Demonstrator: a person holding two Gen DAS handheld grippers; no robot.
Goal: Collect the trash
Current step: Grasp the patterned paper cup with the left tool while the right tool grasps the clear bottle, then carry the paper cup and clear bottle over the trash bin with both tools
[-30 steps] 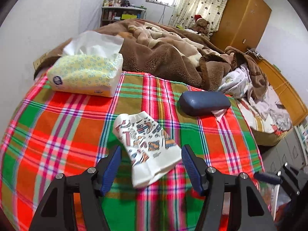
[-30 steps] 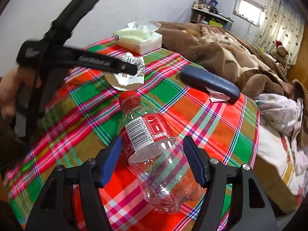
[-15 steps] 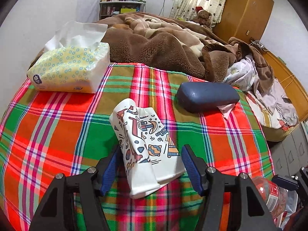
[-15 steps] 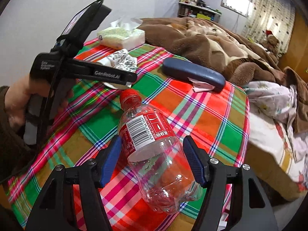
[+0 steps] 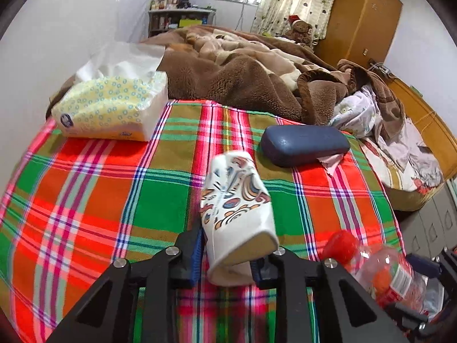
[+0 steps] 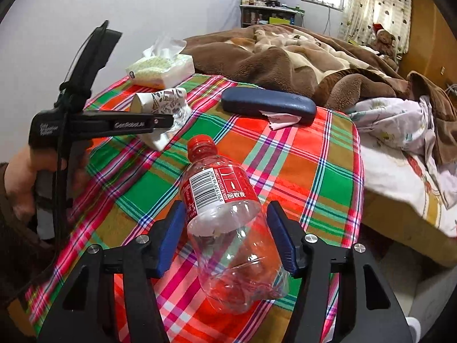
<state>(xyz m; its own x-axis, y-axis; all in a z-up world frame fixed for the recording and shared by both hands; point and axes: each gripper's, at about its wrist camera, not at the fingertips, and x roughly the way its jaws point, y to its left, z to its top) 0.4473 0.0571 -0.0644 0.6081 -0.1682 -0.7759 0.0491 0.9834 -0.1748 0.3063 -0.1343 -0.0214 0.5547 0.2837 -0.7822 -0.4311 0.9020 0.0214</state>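
- The left gripper had just been closing and pinched the crushed paper cup between its blue pads; the cup tilted up off the plaid cloth.
- Only the right view showed the hand holding that tool from the side.
- The right gripper had been narrowing around the clear bottle, which lay on the cloth, red cap pointing away; gaps seemed to remain beside both pads.
- Beyond the cup lay a blue case with a pink scrap under its edge.
- Left of the case sat a tissue pack.
- Behind the case lay a brown blanket.
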